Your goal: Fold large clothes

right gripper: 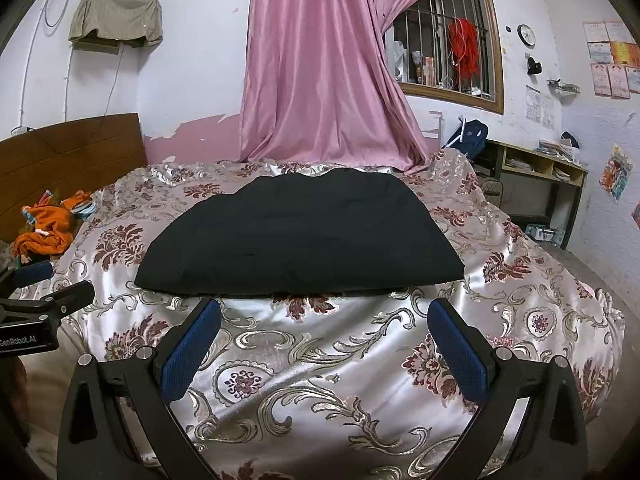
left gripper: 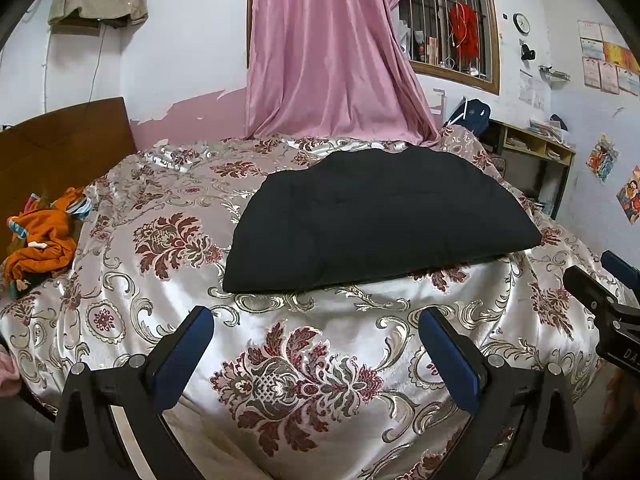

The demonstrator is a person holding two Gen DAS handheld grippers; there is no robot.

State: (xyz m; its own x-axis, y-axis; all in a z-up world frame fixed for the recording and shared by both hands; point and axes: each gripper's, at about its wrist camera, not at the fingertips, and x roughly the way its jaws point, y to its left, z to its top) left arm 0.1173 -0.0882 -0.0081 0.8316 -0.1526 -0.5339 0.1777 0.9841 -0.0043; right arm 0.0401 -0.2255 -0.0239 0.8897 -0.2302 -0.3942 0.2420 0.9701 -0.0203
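Observation:
A black garment (left gripper: 376, 216) lies folded flat into a broad rectangle on the floral satin bedspread (left gripper: 304, 380). It also shows in the right wrist view (right gripper: 300, 236). My left gripper (left gripper: 316, 320) is open and empty, held above the bedspread short of the garment's near edge. My right gripper (right gripper: 324, 312) is open and empty, its fingertips just short of the same near edge. Each gripper shows at the side of the other's view: the right one (left gripper: 612, 280) and the left one (right gripper: 44, 284).
A pile of orange clothes (left gripper: 44, 236) lies at the bed's left by the wooden headboard (left gripper: 64, 144). A pink curtain (left gripper: 328, 52) hangs behind the bed. A desk with shelves (left gripper: 536, 152) stands at the right wall below a barred window (left gripper: 448, 32).

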